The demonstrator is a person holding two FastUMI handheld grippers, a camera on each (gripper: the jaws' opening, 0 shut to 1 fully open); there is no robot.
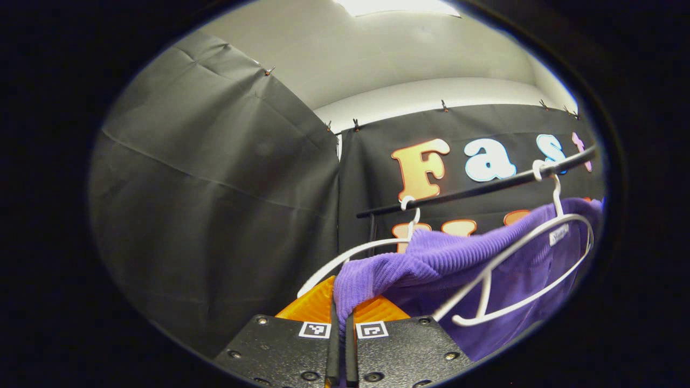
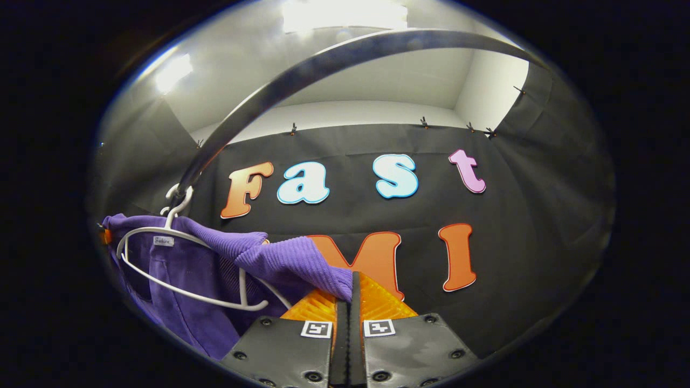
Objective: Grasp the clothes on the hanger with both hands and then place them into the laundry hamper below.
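A purple ribbed garment [image 1: 431, 258] hangs from white hangers [image 1: 517, 253] on a black rail [image 1: 485, 188]. In the left gripper view, my left gripper [image 1: 340, 318] is shut on the garment's left end, and the cloth drapes over the orange fingers [image 1: 318, 304]. In the right gripper view, the same purple garment [image 2: 291, 264] stretches from a white hanger [image 2: 178, 269] at the left down to my right gripper [image 2: 349, 293], which is shut on its right end between orange fingers [image 2: 380, 304]. The rail [image 2: 302, 70] arches overhead. The hamper is out of sight.
Black cloth walls close the booth on the left and at the back [image 1: 215, 205]. Above them are a pale wall and ceiling with a bright light [image 2: 345, 13]. A second white hanger [image 1: 366, 250] sits farther back on the rail.
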